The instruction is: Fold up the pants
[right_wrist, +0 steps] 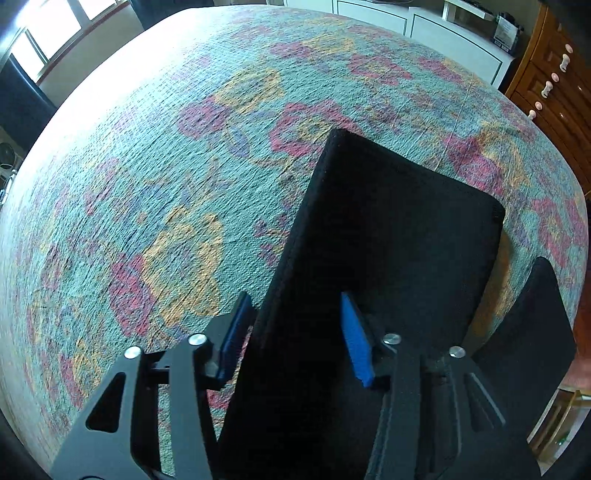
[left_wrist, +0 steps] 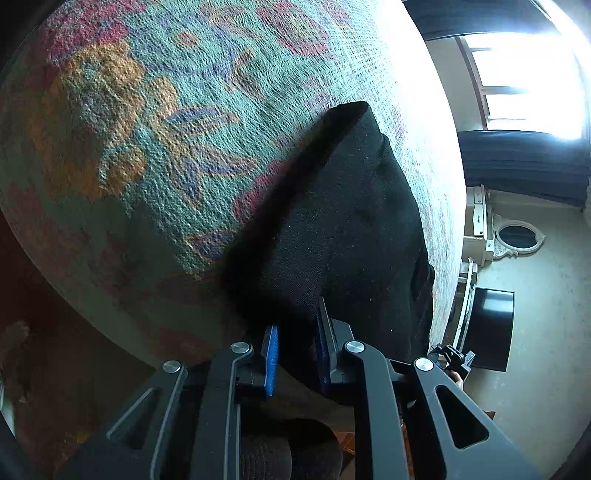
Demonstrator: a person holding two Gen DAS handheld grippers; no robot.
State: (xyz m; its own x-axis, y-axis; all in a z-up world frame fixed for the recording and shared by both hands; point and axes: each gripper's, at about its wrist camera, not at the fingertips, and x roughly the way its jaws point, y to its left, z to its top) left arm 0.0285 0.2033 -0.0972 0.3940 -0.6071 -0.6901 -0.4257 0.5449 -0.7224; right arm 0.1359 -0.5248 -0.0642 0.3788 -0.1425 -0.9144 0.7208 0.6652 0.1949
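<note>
As jaws gape, right gripper (right_wrist: 291, 332) straddles pants (right_wrist: 388, 236)

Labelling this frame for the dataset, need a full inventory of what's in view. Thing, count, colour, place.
pants: 1, black, lying on the bedspread, near end between both tongs
bedspread: 1, teal with pink, orange and purple flowers, covers the whole work surface
window: 1, bright, far wall, left wrist view
mirror: 1, oval, white ornate frame, below the window
screen: 1, black, on the floor side past the bed edge
cabinet: 1, white, behind the bed
dresser: 1, brown wood with pale knobs, right of the cabinet
left tongs: 1, black with blue pads, closed on the pants
right tongs: 1, black with blue pads, open, straddling the pants
</note>
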